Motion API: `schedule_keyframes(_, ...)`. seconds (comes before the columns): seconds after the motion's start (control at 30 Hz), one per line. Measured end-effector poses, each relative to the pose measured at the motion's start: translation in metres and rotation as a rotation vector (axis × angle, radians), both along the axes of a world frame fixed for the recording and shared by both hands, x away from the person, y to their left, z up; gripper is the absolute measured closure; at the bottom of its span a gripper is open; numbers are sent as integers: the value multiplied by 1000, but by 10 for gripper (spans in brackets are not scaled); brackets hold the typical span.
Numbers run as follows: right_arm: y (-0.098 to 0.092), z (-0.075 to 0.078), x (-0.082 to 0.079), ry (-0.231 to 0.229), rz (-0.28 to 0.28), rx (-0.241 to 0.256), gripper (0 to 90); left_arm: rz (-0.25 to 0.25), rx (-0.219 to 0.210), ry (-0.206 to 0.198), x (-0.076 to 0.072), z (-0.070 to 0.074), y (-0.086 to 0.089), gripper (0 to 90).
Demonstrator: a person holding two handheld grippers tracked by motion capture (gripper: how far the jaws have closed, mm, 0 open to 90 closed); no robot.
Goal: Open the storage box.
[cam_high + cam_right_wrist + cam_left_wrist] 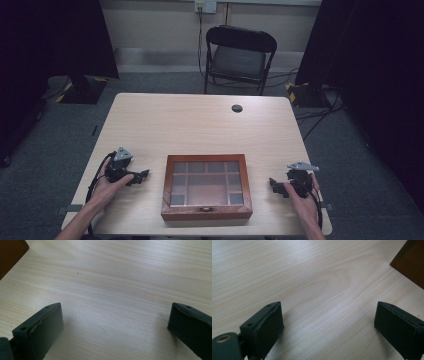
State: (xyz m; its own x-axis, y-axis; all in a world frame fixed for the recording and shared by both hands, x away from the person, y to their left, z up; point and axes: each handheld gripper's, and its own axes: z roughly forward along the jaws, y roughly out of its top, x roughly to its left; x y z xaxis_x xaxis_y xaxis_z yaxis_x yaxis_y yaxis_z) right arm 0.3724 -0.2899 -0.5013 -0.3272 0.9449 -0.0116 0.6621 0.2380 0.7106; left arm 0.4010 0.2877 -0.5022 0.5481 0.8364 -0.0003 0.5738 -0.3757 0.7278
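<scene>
two tongs (141, 175) (274, 184) flanking wooden box (207, 186)

One box, two grippers, one chair

On the single table (200, 125) sits one wooden box (206, 186) at lower centre, its glass lid showing nine compartments. Two grippers flank it: left gripper (141, 176), right gripper (274, 185). One black chair (239, 55) stands at upper centre; one dark grommet (237, 108) marks the tabletop.

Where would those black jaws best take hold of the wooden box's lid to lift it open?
Probably at the front edge of the wooden box, by the small metal clasp on the side facing the person. The glass-paned lid lies flat and shut, so its hinge is likely at the back. Both the left gripper and right gripper are open alongside.
</scene>
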Motion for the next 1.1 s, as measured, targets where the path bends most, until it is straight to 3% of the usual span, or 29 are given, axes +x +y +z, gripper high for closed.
schedule_keyframes(0.27, 0, 0, 0, 0, 0, 0, 0, -2, 3, 2, -1, 2, -1, 139)
schedule_keyframes(0.4, 0, 0, 0, 1, -1, 1, 0, -8, 11, 23, -1, 6, -2, 189)
schedule_keyframes(0.5, 0, 0, 0, 1, 0, 1, 0, -16, -2, 3, -2, 12, -2, 197)
schedule_keyframes(0.63, 0, 0, 0, 0, 0, 0, 0, -70, -20, -19, -9, 23, -9, 217)
schedule_keyframes(0.9, 0, 0, 0, 0, 0, 0, 0, -112, -116, -28, -19, 39, -23, 259)
schedule_keyframes(1.0, 0, 0, 0, 0, 0, 0, 0, -149, -165, -1, -23, 44, -34, 266)
schedule_keyframes(1.1, 0, 0, 0, 1, 0, 0, 0, -178, -150, -11, -24, 46, -39, 292)
